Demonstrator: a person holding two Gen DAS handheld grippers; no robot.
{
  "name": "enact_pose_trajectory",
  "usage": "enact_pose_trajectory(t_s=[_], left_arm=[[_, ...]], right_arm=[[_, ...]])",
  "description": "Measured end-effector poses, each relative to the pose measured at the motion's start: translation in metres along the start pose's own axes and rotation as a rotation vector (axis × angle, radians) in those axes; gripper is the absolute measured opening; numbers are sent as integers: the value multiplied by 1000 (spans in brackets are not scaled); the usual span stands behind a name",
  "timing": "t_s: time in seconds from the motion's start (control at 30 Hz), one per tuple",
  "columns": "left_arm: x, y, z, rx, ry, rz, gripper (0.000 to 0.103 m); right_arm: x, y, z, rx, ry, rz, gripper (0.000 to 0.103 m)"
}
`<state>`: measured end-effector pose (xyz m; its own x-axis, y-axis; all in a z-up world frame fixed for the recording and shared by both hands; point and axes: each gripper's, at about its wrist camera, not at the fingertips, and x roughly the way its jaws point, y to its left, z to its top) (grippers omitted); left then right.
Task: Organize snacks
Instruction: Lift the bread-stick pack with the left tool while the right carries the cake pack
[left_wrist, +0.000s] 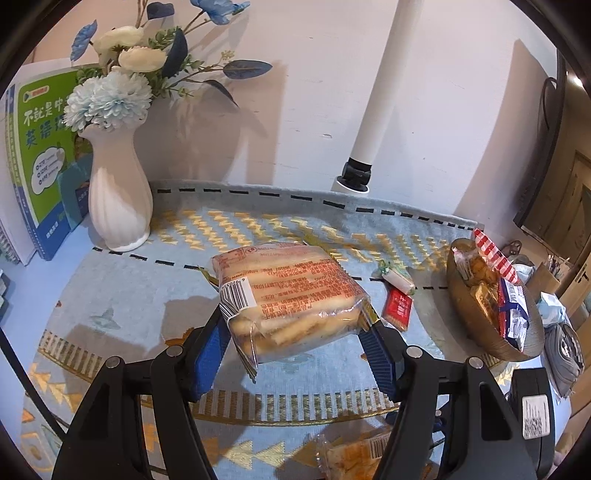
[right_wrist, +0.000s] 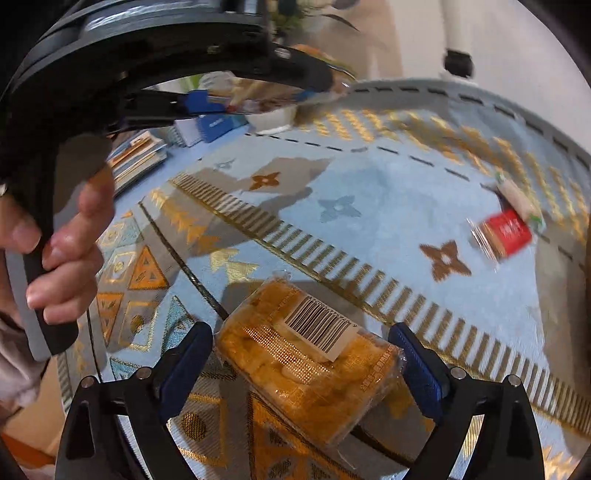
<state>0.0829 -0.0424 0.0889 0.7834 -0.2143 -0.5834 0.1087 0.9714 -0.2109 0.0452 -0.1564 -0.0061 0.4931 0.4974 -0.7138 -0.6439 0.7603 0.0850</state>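
My left gripper (left_wrist: 295, 325) is shut on a clear pack of biscuit sticks (left_wrist: 288, 291) with red print and holds it above the patterned cloth (left_wrist: 122, 295). A woven basket (left_wrist: 480, 332) full of snack packets stands at the right. A small red packet (left_wrist: 397, 308) and a green-and-white candy (left_wrist: 397, 278) lie on the cloth before the basket. My right gripper (right_wrist: 303, 362) has its jaws around an orange snack pack (right_wrist: 306, 362) with a barcode label; both blue pads touch it. The same pack shows at the bottom of the left wrist view (left_wrist: 351, 454).
A white vase (left_wrist: 118, 195) of blue and white flowers stands at the back left, next to green books (left_wrist: 37, 147). A white lamp post (left_wrist: 373, 110) rises at the back. The person's hand (right_wrist: 62, 251) holds the left gripper's handle. Grey bags (left_wrist: 561, 347) lie beyond the basket.
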Motion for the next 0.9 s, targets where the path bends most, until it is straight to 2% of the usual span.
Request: enact_pose_trajectory(t_s=[0.1,0.2,0.37,0.47,0.57,0.7,0.9], left_arm=[[1,1,0,-3,0,5,65],[1,0,0,0,-4,9,64],[2,-6,-1,19,1,9,56],[4,-7,-3,43,21,12,56],[17,0,-8,38,105,38,66],[26,12,-19,21,184,-6,79],[34,9,-35,79,270,-61,82]], right_arm=[[-4,-1,-1,-6,-20,-30,80],[-8,-5,0,14,-38,-52,79],[-18,-21,-3,88,-80,-28,78],[-25,-28,-8,105,-87,-51,78],[-32,-42,-14,146,-93,-62,78],[-40,-53,-19,187,-108,-69,78],[-50,-69,-24,251,-133,-111,78]])
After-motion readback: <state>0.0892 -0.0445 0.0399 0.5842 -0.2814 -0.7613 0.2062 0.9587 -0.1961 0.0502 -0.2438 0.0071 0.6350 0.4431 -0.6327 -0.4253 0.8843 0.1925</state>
